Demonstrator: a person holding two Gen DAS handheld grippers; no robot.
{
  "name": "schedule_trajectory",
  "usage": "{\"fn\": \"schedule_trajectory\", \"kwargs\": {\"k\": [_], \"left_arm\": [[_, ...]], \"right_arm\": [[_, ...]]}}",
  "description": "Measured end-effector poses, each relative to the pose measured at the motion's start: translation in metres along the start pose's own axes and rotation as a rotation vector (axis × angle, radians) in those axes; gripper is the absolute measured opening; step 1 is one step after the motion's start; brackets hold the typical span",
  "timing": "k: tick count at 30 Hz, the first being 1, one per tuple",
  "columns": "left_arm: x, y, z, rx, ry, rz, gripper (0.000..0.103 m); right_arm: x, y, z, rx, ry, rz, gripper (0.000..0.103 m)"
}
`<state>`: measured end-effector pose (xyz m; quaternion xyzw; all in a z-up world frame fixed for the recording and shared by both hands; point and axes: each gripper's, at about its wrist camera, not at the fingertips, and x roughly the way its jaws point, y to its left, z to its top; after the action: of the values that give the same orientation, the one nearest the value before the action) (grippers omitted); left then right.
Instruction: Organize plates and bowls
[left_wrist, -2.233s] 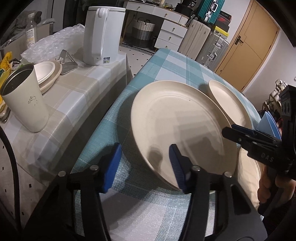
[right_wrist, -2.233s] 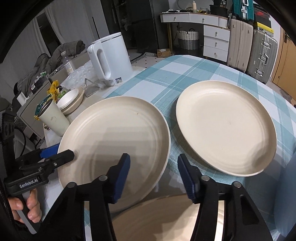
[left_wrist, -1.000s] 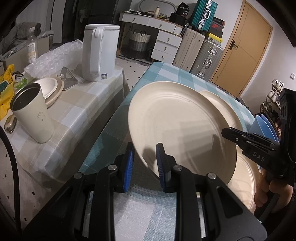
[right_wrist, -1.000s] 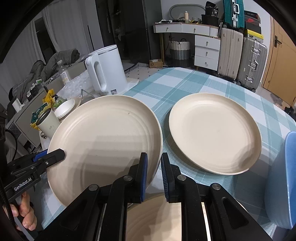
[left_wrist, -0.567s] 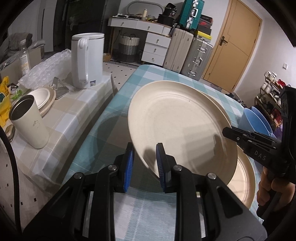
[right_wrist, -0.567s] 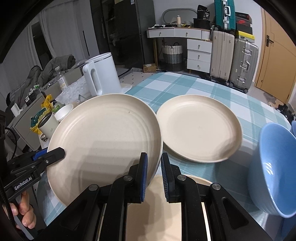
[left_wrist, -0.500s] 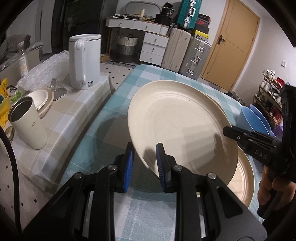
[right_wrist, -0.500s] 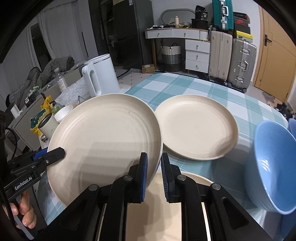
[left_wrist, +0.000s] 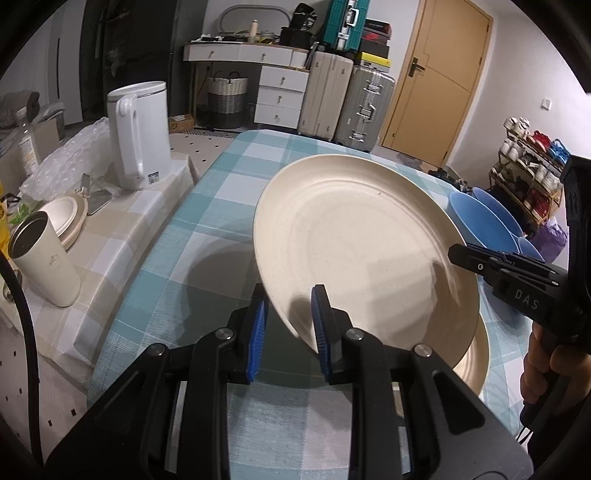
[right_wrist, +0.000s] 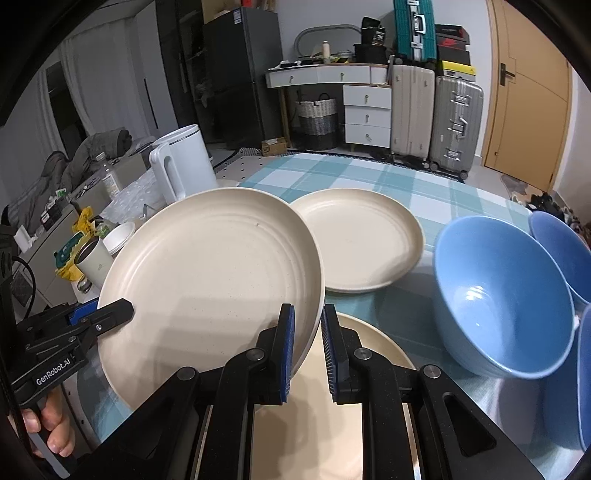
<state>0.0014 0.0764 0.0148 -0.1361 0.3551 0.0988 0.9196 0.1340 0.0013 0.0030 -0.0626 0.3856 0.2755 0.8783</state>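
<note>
A large cream plate (left_wrist: 362, 251) (right_wrist: 210, 280) hangs tilted above the checked table, held by both grippers. My left gripper (left_wrist: 288, 325) is shut on its near left rim. My right gripper (right_wrist: 306, 347) is shut on its right rim and shows in the left wrist view at the right (left_wrist: 480, 262). The left gripper shows at the lower left (right_wrist: 110, 314) of the right wrist view. Under the held plate lies another cream plate (right_wrist: 354, 413) (left_wrist: 476, 354). A third cream plate (right_wrist: 362, 240) rests farther back on the table. Blue bowls (right_wrist: 502, 295) (left_wrist: 484, 221) stand to the right.
A side table at the left carries a white kettle (left_wrist: 138, 136), a cream cup (left_wrist: 44, 258) and small stacked plates (left_wrist: 66, 218). The teal checked tablecloth (left_wrist: 207, 229) is bare at the far left. Suitcases (right_wrist: 432, 122), drawers and a door stand behind.
Both grippers have carried the plate up and to the right over the table. The blue bowls have come into view, and the held plate now hangs above the nearest plate.
</note>
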Motion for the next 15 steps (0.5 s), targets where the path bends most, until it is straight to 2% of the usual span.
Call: {"fn": "schedule_trajectory", "kwargs": {"k": [15], "left_arm": [[0.005, -0.037, -0.013, 0.078, 0.045, -0.037, 0.021]], "right_arm": [[-0.029, -0.026, -0.023, 0.069, -0.001, -0.041, 0.016]]}}
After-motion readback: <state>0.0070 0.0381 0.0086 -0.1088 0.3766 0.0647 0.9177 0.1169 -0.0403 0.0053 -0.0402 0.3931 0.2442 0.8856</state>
